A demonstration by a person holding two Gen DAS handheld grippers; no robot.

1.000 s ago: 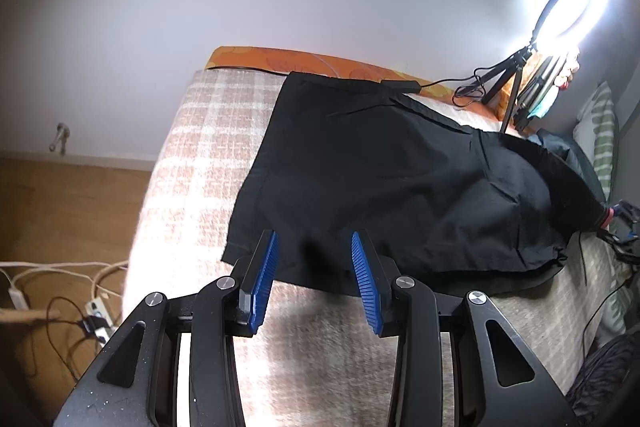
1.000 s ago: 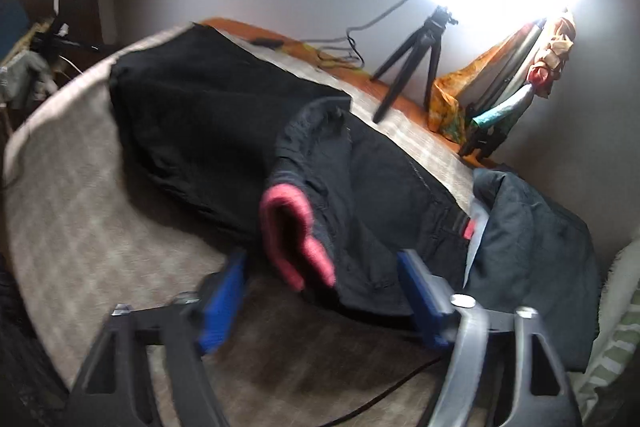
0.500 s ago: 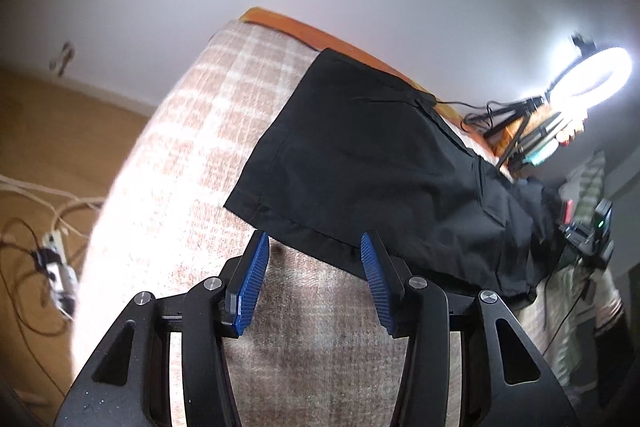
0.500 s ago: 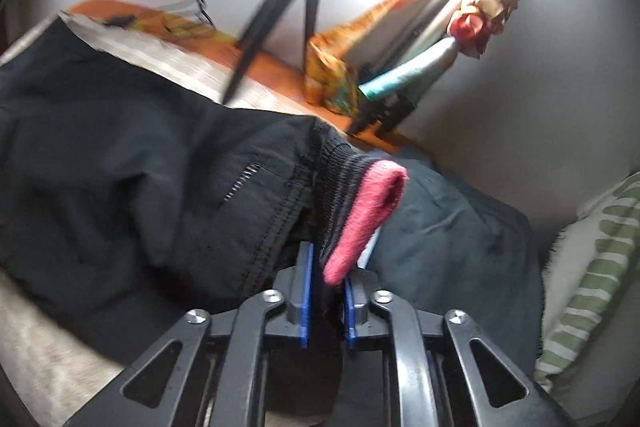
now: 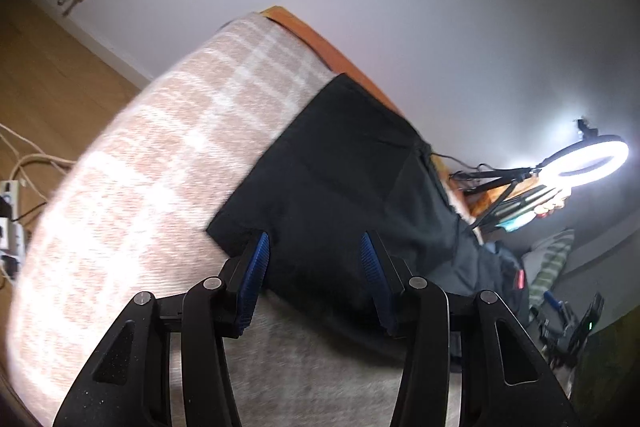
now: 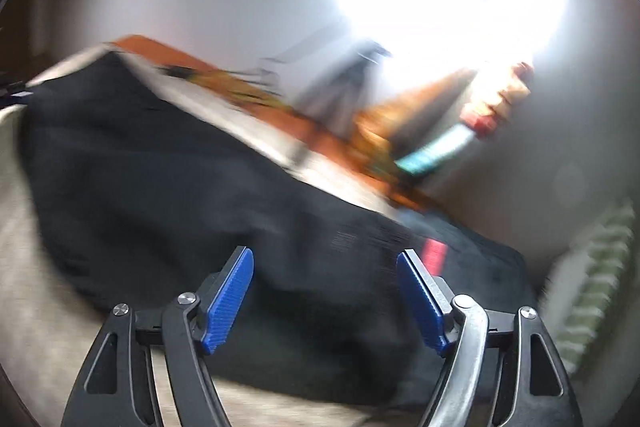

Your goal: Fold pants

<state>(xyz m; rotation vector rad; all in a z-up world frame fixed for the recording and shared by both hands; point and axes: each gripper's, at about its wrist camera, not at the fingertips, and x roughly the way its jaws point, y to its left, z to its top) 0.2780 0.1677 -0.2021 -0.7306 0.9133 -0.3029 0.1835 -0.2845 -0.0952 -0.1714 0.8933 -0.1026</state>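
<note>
Black pants (image 5: pixel 344 187) lie flat on the plaid bed (image 5: pixel 152 179). Left gripper (image 5: pixel 314 279) fingers spread, hem between them at 12 o'clock. Right gripper (image 6: pixel 326 297) fingers released, empty.

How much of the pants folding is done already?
Some looks done: the black pants lie flat on the checked blanket, seemingly doubled over lengthwise. Right now neither claw grips anything: the left claw is open at the leg end, and the right claw is open near the red-lined waistband. Left to do: folding them shorter, end to end.
</note>
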